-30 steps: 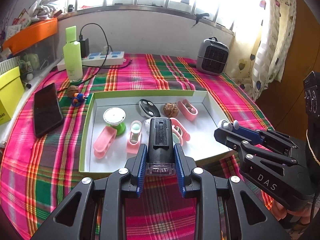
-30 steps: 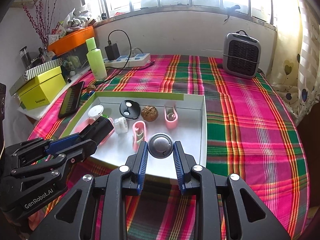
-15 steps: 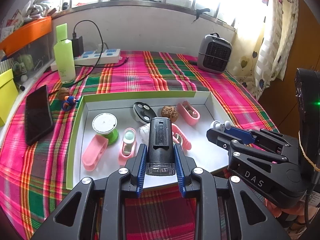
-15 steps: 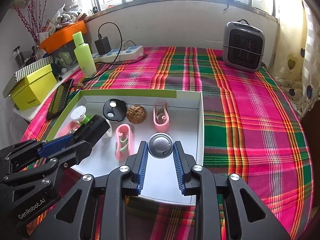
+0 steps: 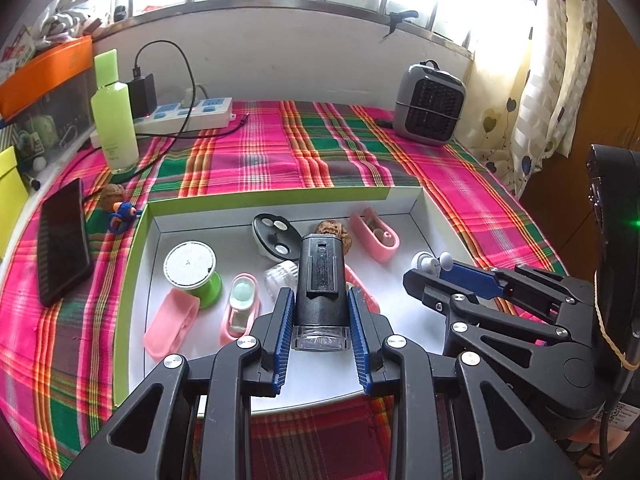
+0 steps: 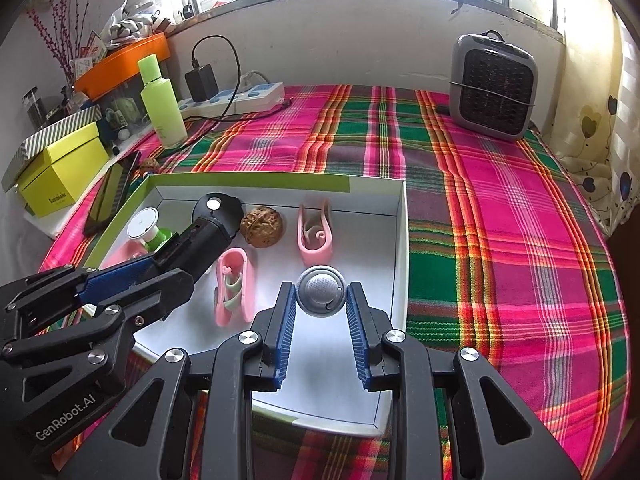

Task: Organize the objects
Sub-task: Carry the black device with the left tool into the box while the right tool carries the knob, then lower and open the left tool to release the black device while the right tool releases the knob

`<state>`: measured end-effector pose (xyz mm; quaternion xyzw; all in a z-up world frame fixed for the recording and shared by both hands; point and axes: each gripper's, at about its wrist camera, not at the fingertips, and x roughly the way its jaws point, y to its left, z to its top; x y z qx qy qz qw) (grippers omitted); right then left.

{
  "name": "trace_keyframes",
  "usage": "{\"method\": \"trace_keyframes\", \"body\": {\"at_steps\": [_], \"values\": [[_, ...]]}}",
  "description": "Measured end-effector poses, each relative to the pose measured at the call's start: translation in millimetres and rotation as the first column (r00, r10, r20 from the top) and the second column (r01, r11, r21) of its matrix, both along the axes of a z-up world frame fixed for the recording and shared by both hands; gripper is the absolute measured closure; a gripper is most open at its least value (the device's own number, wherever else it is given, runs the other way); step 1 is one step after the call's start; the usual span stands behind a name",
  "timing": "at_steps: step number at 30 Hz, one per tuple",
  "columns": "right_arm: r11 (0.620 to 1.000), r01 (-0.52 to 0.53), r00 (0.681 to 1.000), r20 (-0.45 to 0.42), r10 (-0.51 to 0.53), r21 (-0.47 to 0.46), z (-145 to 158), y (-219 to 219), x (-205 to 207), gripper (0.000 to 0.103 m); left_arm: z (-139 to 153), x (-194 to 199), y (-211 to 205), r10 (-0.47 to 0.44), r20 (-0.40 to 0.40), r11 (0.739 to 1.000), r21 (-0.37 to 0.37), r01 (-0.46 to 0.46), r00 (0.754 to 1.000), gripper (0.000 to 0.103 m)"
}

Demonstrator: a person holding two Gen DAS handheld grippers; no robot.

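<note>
Nearest, the left gripper [image 5: 320, 312] is clenched on a black cylindrical device [image 5: 320, 276], held above the near part of the white tray [image 5: 280, 200]. Beside it, the right gripper [image 6: 320, 308] has its 2 fingers [image 6: 286, 320] pressed on a round grey disc [image 6: 321, 291], over the tray's near right area. To place both well, lower each into bare tray floor, clear of the pink holders [image 6: 236, 280], and release only once it rests flat. Farther back lie a walnut [image 6: 262, 226] and a green spool [image 5: 192, 270], so stop short of them.
</note>
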<state>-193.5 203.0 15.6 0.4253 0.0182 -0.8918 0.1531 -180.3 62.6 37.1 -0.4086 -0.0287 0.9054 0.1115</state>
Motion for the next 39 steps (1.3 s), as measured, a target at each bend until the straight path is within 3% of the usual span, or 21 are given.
{"method": "trace_keyframes", "body": {"at_steps": [20, 39], "values": [[0.999, -0.053, 0.999, -0.002, 0.053, 0.008, -5, -7, -8, 0.076, -7, -10, 8, -0.013, 0.016, 0.999, -0.043, 0.013, 1.0, 0.078], [0.997, -0.065, 0.998, 0.004, 0.065, 0.033, -8, -10, -8, 0.076, -10, -12, 7, -0.009, 0.026, 0.999, -0.038, 0.01, 1.0, 0.078]]}}
